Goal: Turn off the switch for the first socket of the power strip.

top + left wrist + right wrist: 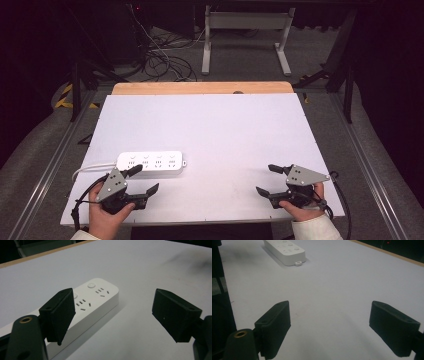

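White plastic power strip [151, 163], long and flat with four sets of sockets and a round button by each, lay in the lower left of the high view, on the white table sheet [220, 130] and parallel to its near edge. Its white cable [92, 168] looped off the left end toward the sheet's corner, so I judged the strip was unplugged or at least slack enough to be shifted.

My left gripper [146, 180] sat just at the strip's near side, jaws spread wide and holding nothing. In the left gripper view one black jaw overlapped the strip's body [97, 298] while the other stood over bare sheet to the right; whether that jaw touched the plastic I could not tell. I read this as a hand placed to steady or take the strip.

My right gripper [266, 179] rested low at the lower right of the high view, well apart from the strip, jaws likewise parted and empty. In its own view the strip's end [287, 250] lay far off at upper left.

Beyond the sheet ran a wooden table edge [200, 88].
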A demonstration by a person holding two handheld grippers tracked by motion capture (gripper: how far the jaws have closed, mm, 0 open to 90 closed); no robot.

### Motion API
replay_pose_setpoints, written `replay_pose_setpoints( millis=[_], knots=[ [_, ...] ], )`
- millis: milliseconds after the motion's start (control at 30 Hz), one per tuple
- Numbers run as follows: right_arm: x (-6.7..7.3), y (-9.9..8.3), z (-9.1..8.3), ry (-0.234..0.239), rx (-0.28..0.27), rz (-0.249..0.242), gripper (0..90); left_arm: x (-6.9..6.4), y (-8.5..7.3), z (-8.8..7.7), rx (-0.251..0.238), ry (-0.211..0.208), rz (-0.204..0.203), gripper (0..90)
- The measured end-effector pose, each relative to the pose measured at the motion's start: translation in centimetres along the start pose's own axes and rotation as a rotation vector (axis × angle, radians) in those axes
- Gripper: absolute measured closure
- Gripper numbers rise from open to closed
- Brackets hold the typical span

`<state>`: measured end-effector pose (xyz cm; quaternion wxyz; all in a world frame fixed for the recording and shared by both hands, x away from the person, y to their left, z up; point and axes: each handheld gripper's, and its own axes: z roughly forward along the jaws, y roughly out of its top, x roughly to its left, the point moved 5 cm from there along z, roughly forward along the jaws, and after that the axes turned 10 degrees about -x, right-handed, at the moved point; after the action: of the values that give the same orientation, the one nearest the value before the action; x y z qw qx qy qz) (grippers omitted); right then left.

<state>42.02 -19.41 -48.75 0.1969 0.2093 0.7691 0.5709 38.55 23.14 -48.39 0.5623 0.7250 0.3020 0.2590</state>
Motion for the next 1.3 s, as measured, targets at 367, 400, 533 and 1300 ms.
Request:
replay_pose_setpoints(
  millis=[367,400,533,1300],
  knots=[
    [0.2,-0.2,0.1,0.027,0.016,0.011,23.4,0.0,0.3,-0.3,-0.004,-0.010,-0.006,21.5],
    [0.2,-0.2,0.1,0.028,0.018,0.009,23.6,0.0,0.3,-0.3,-0.006,-0.011,-0.007,21.6],
    [0.3,-0.1,0.2,0.029,0.016,0.008,23.8,0.0,0.3,-0.4,-0.003,-0.011,-0.005,21.8],
    [0.4,-0.4,0.5,0.037,0.031,0.020,23.1,0.3,1.8,-0.4,0.045,-0.024,-0.022,25.2]
  ],
)
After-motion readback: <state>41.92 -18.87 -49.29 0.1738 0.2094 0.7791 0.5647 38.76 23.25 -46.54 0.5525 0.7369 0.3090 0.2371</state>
